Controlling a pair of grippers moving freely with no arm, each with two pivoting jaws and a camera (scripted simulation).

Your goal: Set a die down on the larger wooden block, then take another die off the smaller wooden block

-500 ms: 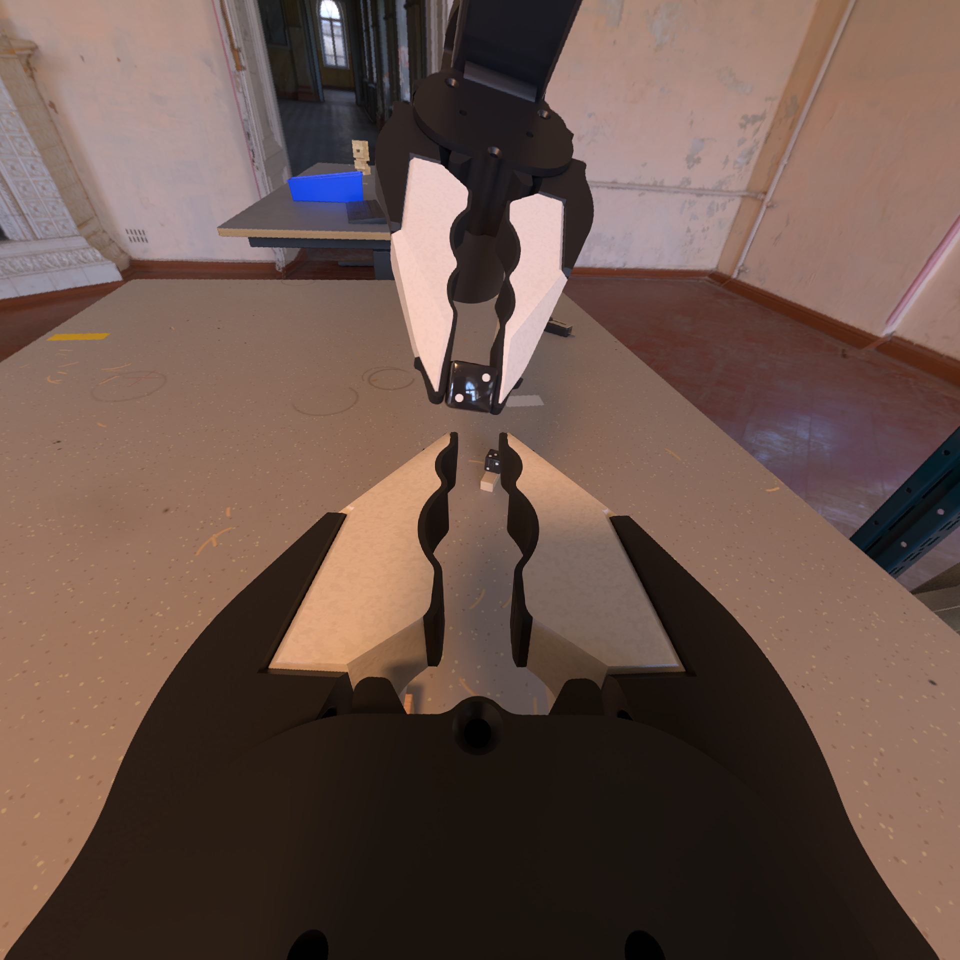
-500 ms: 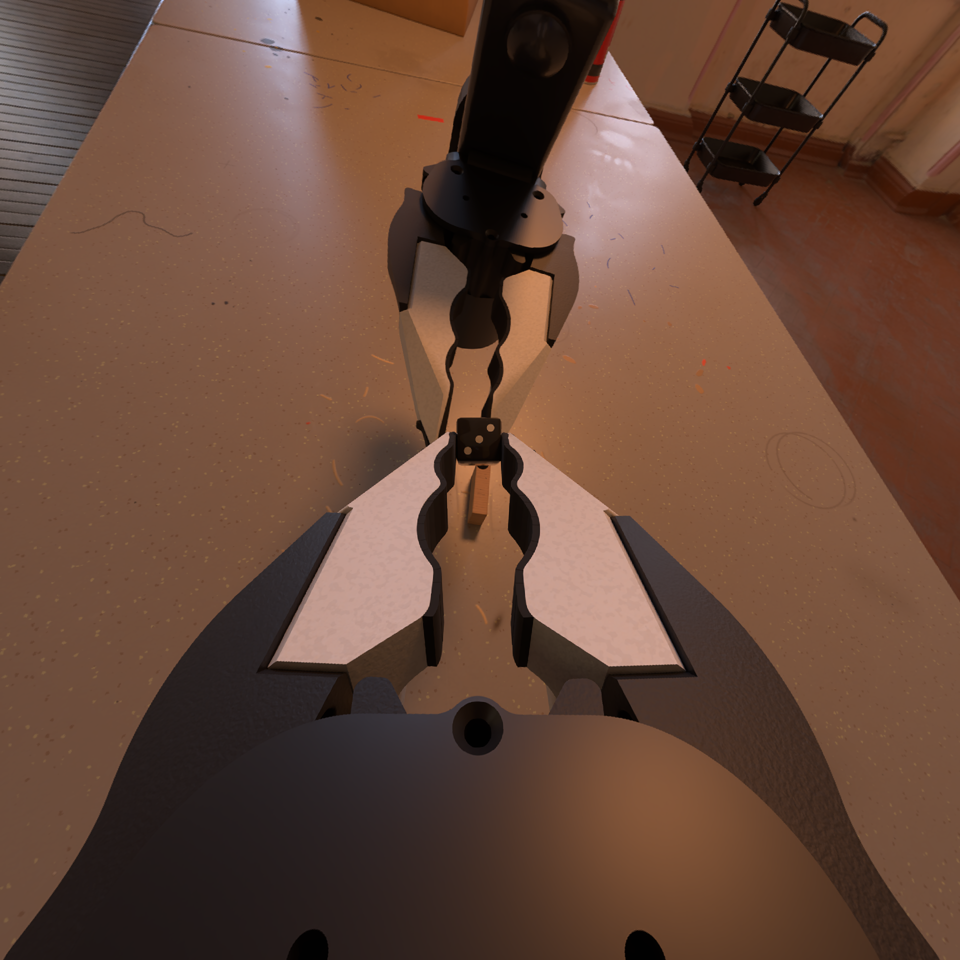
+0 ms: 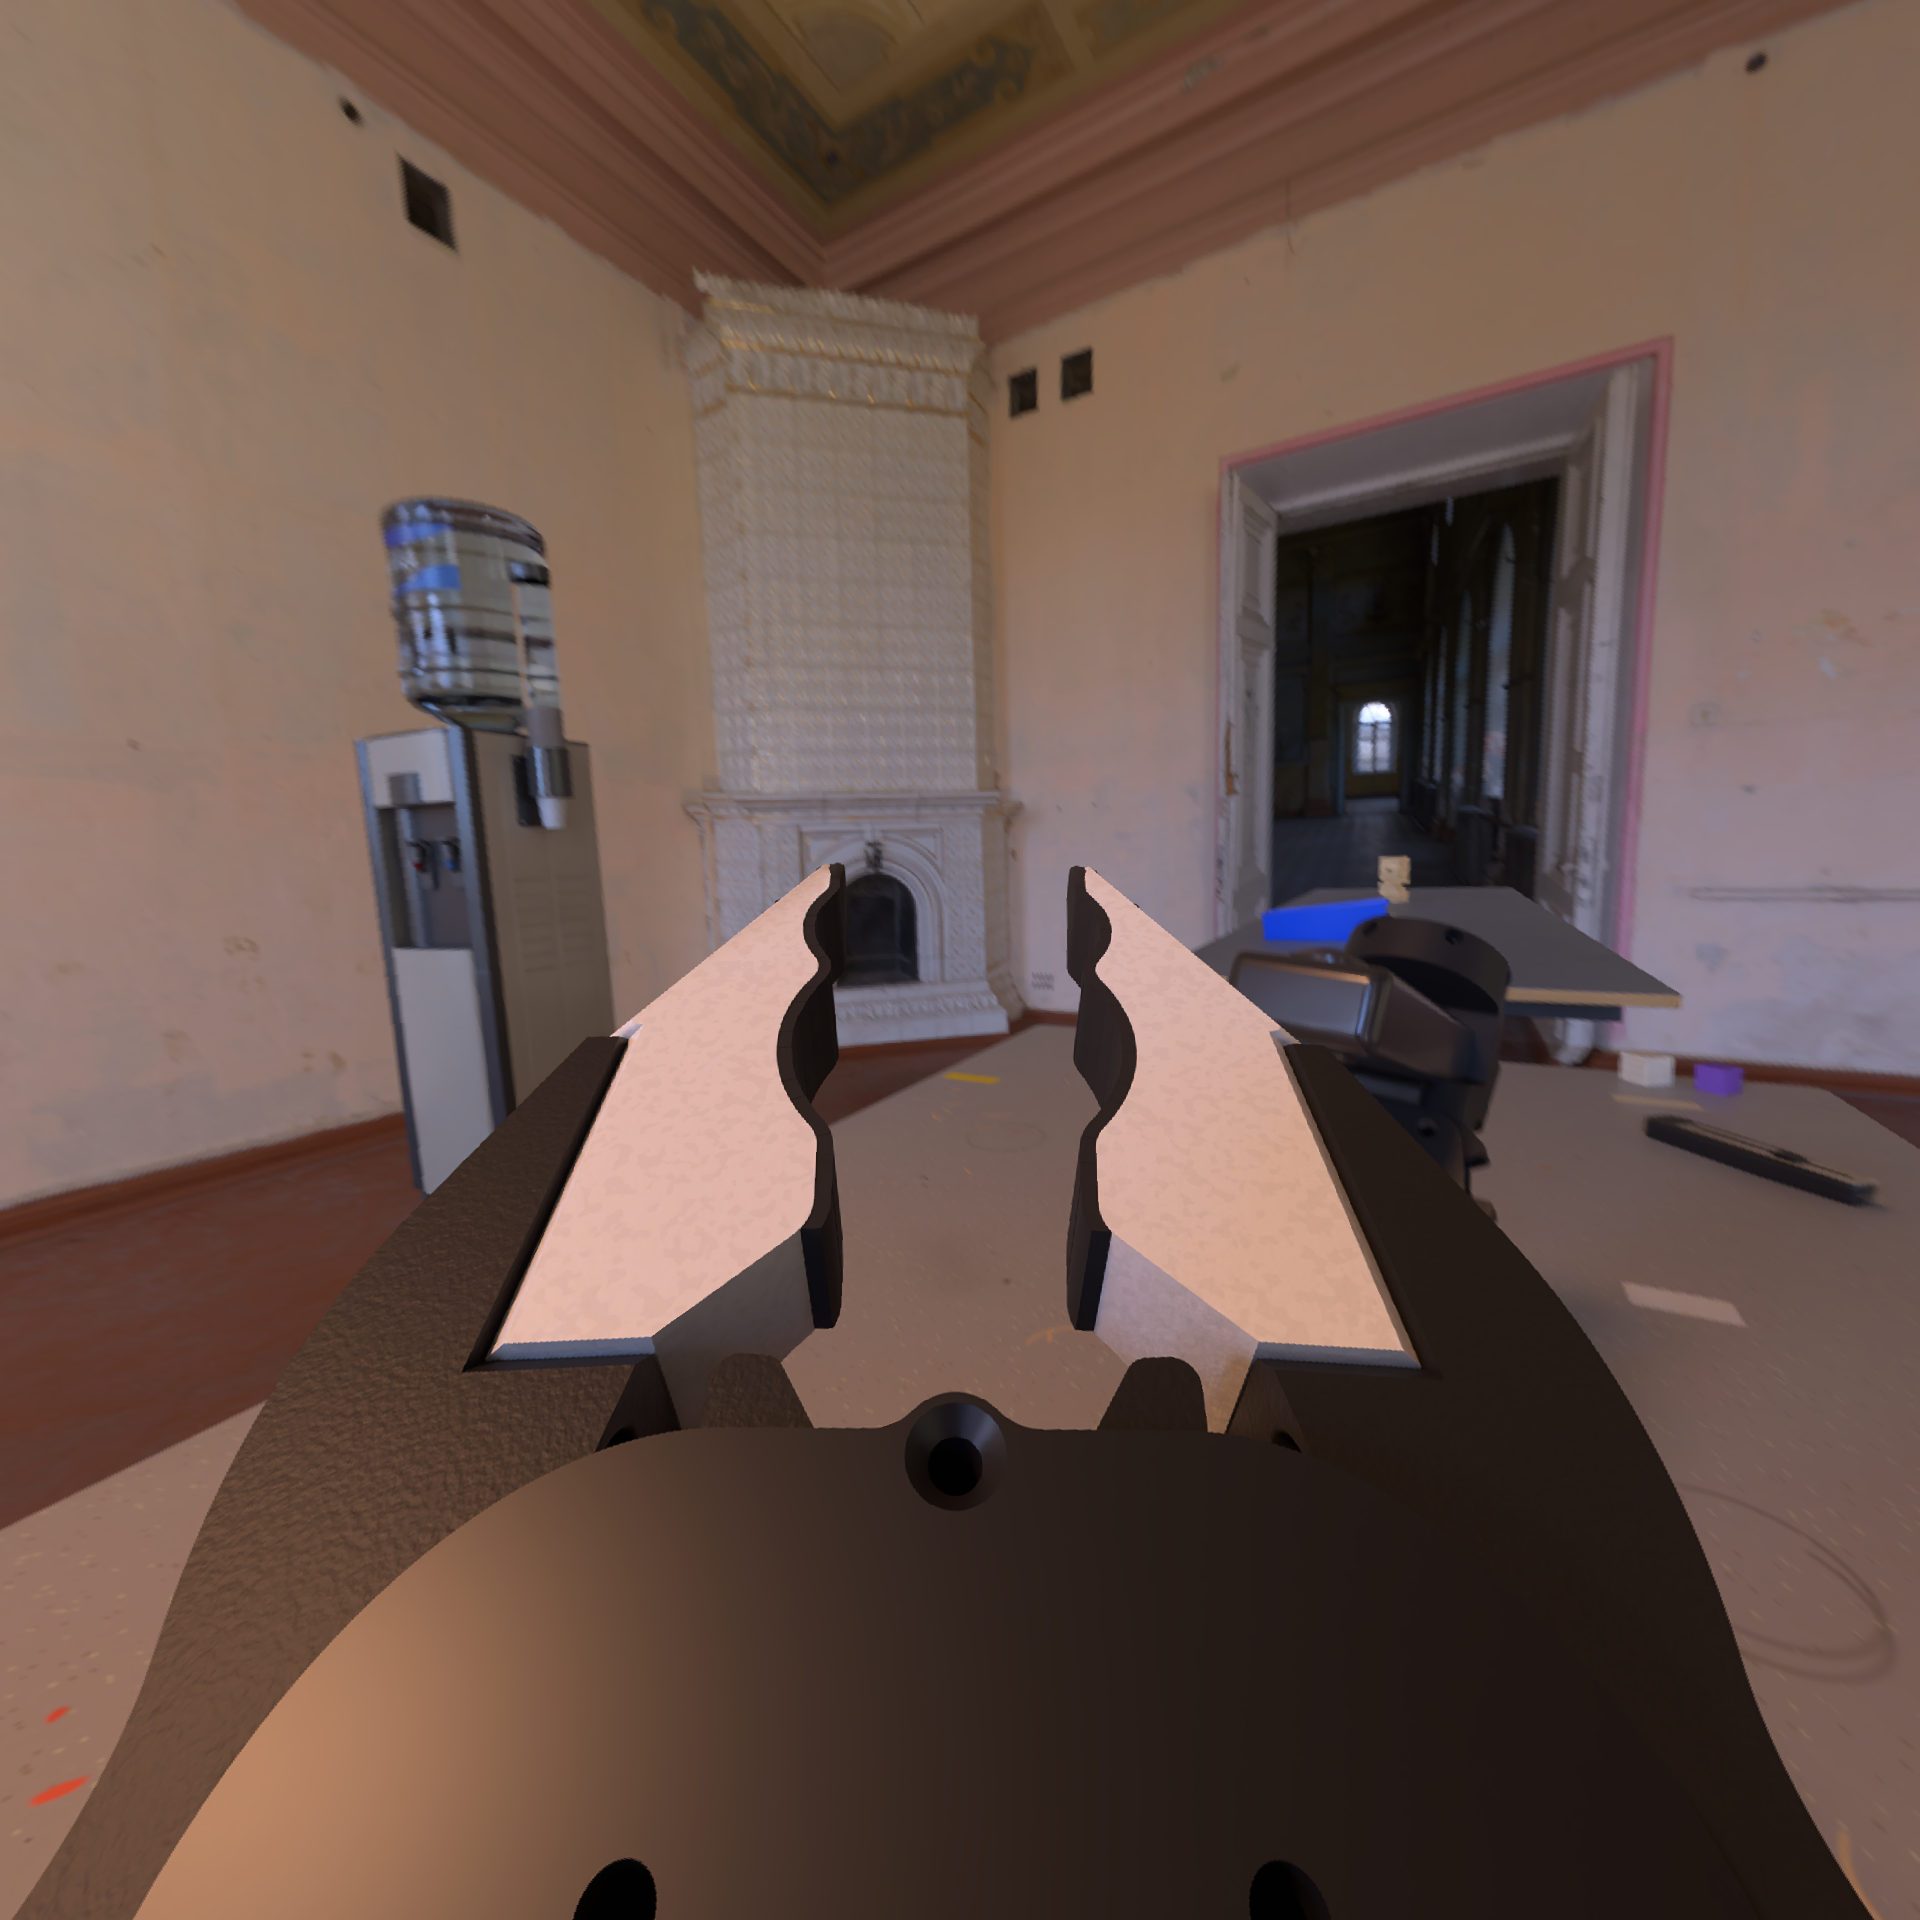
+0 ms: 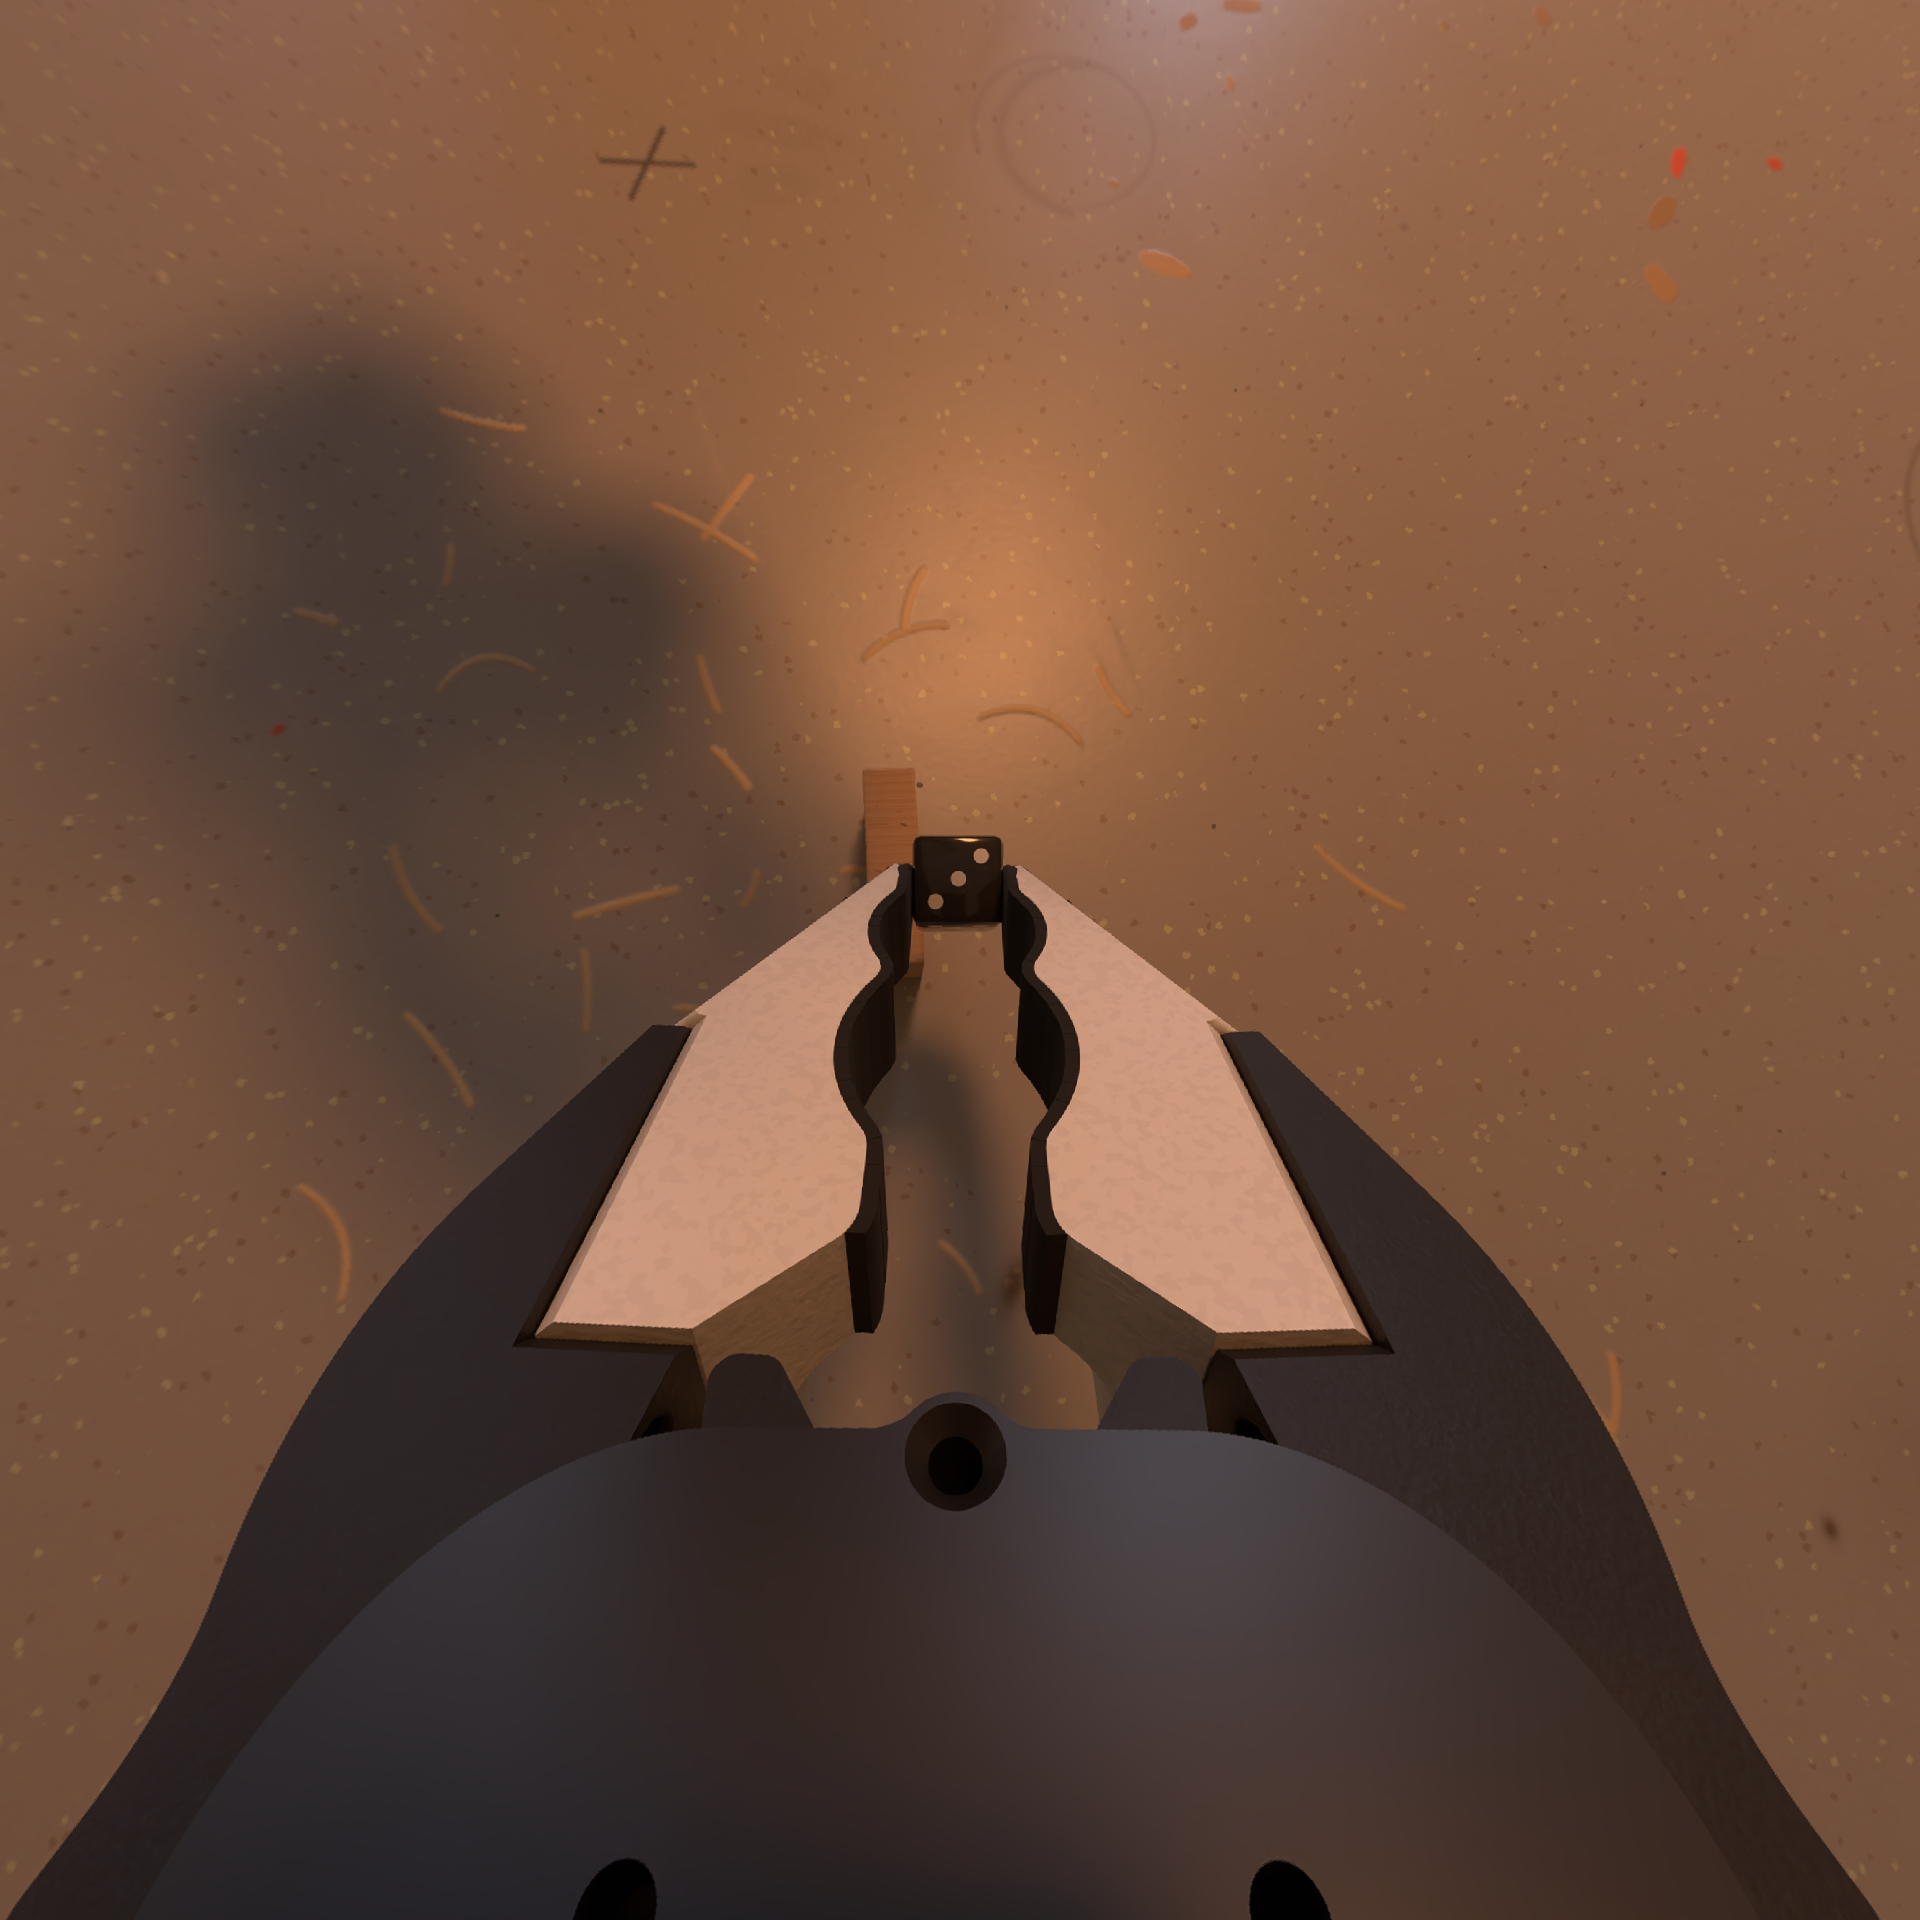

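One black die and one wooden block are visible; the die is clamped between the fingertips of the right gripper, above the speckled bench with the block lying below and just beside it. The left gripper is raised level, fingers wide apart and empty. Beyond the bench's far edge stand one water cooler and one white tiled stove.

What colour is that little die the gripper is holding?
Black with pale dots; the die shows best in the right wrist view, between the right gripper fingertips.
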